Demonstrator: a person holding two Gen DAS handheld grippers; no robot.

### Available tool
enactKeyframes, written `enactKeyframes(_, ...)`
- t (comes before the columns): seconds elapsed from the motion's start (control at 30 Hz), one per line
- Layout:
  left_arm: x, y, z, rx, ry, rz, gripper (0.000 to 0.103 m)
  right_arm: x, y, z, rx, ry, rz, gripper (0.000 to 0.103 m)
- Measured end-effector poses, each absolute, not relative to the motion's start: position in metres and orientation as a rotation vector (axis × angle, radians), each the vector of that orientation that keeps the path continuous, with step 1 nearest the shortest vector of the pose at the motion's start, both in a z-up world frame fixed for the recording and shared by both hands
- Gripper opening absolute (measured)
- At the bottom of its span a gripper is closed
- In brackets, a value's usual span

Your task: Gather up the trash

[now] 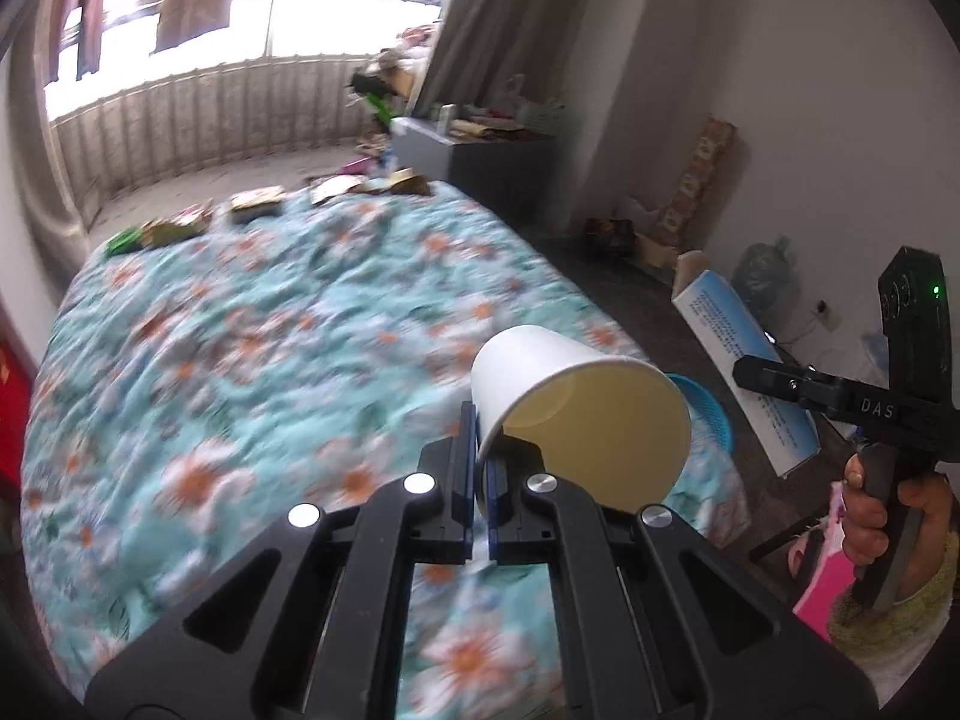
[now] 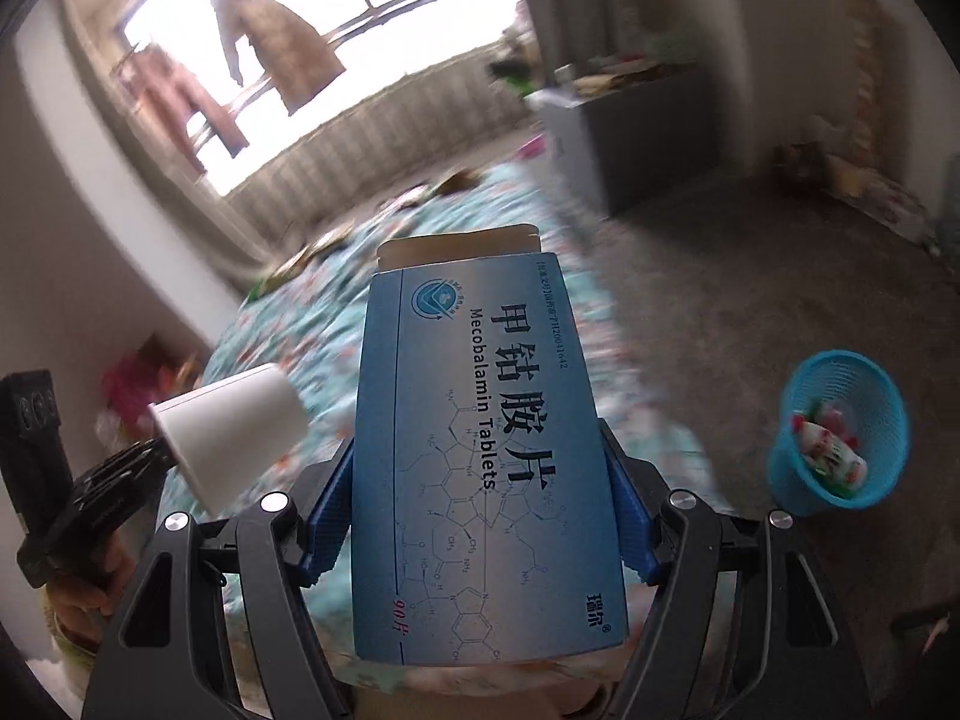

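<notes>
Both loaded, mid-carry. My left hand-held gripper (image 1: pixel 480 468) is pinched tight on the rim of a paper cup (image 1: pixel 576 408), mouth tipped back at me. My right hand-held gripper (image 2: pixel 480 504) clamps a blue pill box (image 2: pixel 480 450) by its sides. Bin (image 2: pixel 840 426) sits on the floor ahead-right of the right one, some wrappers already in. Left: drop both, then clear the packets (image 1: pixel 255 204) at the bed's (image 1: pixel 240 360) far edge.

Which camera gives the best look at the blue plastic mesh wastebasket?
The right wrist view: the blue plastic mesh wastebasket stands whole on the floor, wrappers visible inside. In the left wrist view only part of it peeks out behind the white paper cup.
</notes>
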State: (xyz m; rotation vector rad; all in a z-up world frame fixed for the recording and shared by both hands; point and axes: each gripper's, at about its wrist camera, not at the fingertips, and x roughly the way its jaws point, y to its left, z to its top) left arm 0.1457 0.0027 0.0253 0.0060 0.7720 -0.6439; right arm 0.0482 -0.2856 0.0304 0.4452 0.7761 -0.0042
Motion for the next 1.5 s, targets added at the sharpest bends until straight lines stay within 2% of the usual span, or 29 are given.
enactKeyframes(0.2,0.154,-0.095,0.038,0.065,0.778,-0.834,0.001,-0.031,-0.396,0.014,0.639,0.682,-0.300,0.070)
enactKeyframes(0.43,0.170,-0.246,0.003,0.177,0.973,-1.022,0.001,-0.079,-0.491,-0.054,0.863,0.674,-0.514,0.070)
enactKeyframes(0.63,0.186,-0.370,-0.062,0.321,1.166,-1.020,0.001,-0.058,-0.535,-0.121,1.001,0.727,-0.531,0.070)
enactKeyframes(0.83,0.198,-0.467,-0.102,0.411,1.156,-1.009,0.002,-0.011,-0.600,-0.178,1.135,0.729,-0.516,0.071)
enactKeyframes(0.87,0.201,-0.484,-0.110,0.408,1.167,-1.009,0.007,-0.002,-0.614,-0.189,1.154,0.732,-0.520,0.071)
enactKeyframes(0.9,0.204,-0.497,-0.118,0.405,1.186,-1.011,0.033,0.002,-0.623,-0.199,1.169,0.733,-0.522,0.074)
enactKeyframes(0.93,0.207,-0.506,-0.125,0.401,1.202,-1.001,0.060,0.013,-0.639,-0.214,1.188,0.739,-0.521,0.082)
enactKeyframes(1.1,0.214,-0.512,-0.135,0.366,1.180,-0.937,0.061,0.025,-0.663,-0.265,1.187,0.844,-0.647,0.083)
enactKeyframes(1.23,0.206,-0.493,-0.111,0.359,1.122,-0.973,0.065,0.004,-0.647,-0.274,1.194,0.817,-0.675,0.083)
enactKeyframes(1.4,0.188,-0.462,-0.057,0.348,0.996,-1.021,0.070,-0.019,-0.612,-0.247,1.102,0.788,-0.702,0.083)
enactKeyframes(1.5,0.176,-0.436,-0.020,0.315,0.957,-1.058,0.074,-0.025,-0.585,-0.209,1.010,0.760,-0.688,0.083)
